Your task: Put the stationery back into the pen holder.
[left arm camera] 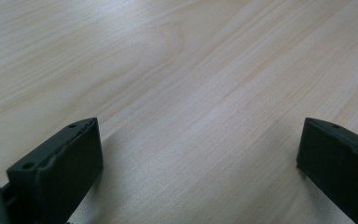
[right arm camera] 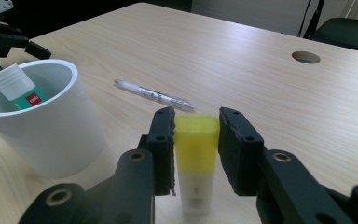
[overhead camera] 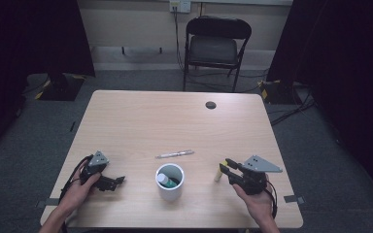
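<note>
A glue stick (right arm camera: 195, 182) with a yellow cap and a white body stands upright on the table near its right front (overhead camera: 218, 173). My right gripper (right arm camera: 196, 135) has both pads pressed against the yellow cap, so it is shut on the stick (overhead camera: 225, 166). A white cup (overhead camera: 170, 183) stands at the front middle, with another capped stick bearing a green label (right arm camera: 21, 91) leaning inside it. A white pen (overhead camera: 175, 154) lies just behind the cup. My left gripper (overhead camera: 118, 181) rests on the table at the front left, its jaws wide open over bare wood (left arm camera: 198, 154).
The wooden table (overhead camera: 141, 121) has a round cable hole (overhead camera: 211, 105) at the back. A black folding chair (overhead camera: 216, 46) stands beyond the far edge. Dark curtains hang at both sides, and cables run along the floor at the right.
</note>
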The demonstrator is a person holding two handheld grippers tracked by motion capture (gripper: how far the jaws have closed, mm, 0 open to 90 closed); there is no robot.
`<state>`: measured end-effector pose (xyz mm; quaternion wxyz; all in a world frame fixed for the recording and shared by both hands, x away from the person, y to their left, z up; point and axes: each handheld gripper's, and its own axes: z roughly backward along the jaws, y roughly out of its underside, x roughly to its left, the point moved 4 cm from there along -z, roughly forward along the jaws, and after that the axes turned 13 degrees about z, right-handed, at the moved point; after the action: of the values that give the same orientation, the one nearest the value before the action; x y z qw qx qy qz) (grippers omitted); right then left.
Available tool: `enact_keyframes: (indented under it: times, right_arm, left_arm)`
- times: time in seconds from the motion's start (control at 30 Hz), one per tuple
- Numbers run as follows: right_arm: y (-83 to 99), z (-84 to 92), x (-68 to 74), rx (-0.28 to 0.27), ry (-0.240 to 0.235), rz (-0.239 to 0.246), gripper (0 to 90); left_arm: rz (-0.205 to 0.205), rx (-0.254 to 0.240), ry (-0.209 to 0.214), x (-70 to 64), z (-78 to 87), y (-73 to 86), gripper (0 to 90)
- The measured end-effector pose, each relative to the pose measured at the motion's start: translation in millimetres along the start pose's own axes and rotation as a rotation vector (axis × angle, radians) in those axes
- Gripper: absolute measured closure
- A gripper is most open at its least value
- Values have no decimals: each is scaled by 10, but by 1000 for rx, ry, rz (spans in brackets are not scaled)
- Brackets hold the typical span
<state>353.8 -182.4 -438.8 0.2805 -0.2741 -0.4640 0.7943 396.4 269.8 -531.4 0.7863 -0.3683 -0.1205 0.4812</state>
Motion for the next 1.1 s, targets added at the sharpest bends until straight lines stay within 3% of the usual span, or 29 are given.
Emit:
enact_keyframes:
  times: [1.1]
  right_arm:
    - [6,-12,49,-3,-13,2,663]
  left_arm:
    - [0,0,0,0,0,0,0]
